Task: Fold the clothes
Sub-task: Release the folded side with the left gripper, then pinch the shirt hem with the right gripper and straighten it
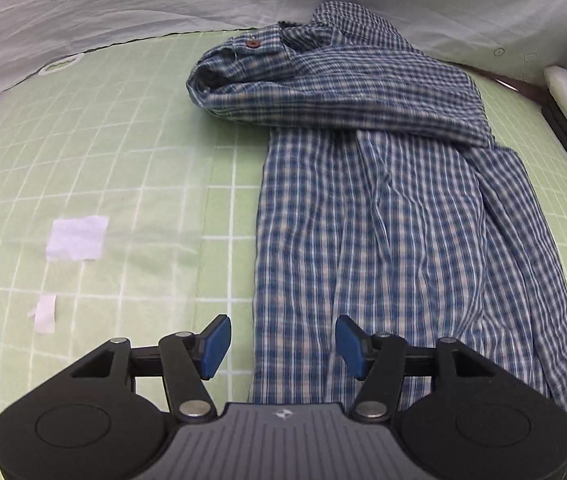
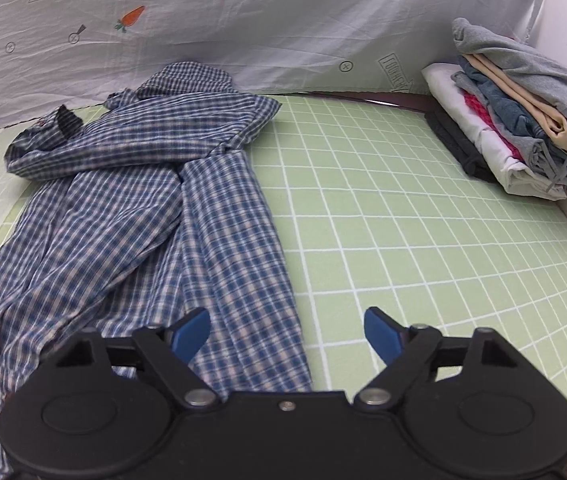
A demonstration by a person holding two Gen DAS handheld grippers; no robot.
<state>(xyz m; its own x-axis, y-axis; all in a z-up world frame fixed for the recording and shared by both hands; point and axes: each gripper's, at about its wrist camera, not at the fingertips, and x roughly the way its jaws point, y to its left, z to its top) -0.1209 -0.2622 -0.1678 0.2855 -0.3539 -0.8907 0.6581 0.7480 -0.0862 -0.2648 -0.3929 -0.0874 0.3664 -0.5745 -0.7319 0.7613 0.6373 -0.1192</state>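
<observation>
Left wrist view: left tongs (image 1: pixel 282 347) open, nothing between pads, hovering over near left edge of checked shirt (image 1: pixel 371 208); shirt stretches ahead and to right of tongs on green gridded bench (image 1: pixel 123 152), sleeve folded across its far end; two white scraps (image 1: pixel 77 238) on bench to left

Right wrist view: right tongs (image 2: pixel 286 338) open, empty, over shirt's (image 2: pixel 131 208) near right edge; stack of folded clothes (image 2: pixel 523 120) far ahead on right, well apart

Shirt (image 2: pixel 131 208) on mat (image 2: pixel 403 240); clothes stack (image 2: pixel 515 128) far R.
</observation>
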